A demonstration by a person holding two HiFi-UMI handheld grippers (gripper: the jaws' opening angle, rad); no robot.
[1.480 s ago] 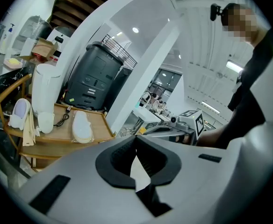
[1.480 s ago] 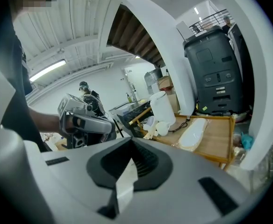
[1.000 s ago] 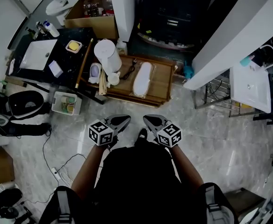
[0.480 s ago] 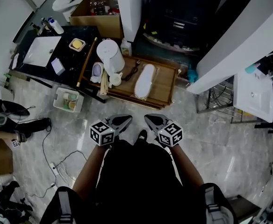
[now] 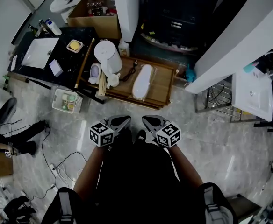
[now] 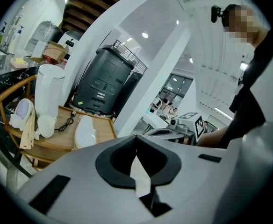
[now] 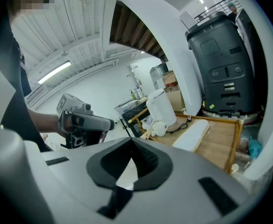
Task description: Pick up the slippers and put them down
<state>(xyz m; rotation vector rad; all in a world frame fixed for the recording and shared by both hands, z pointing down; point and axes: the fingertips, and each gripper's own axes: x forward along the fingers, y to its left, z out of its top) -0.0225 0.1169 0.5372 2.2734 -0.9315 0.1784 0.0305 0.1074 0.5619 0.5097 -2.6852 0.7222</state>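
Left gripper [image 5: 126,119] and right gripper [image 5: 145,119], both closed and empty, side by side; the white slippers [image 5: 142,81] lie well ahead on the wooden counter [image 5: 167,84], long axis pointing away, marginally nearer the right gripper

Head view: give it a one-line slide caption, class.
Left tongs and right tongs, both shut and empty, held short of the white slipper on the wooden table.
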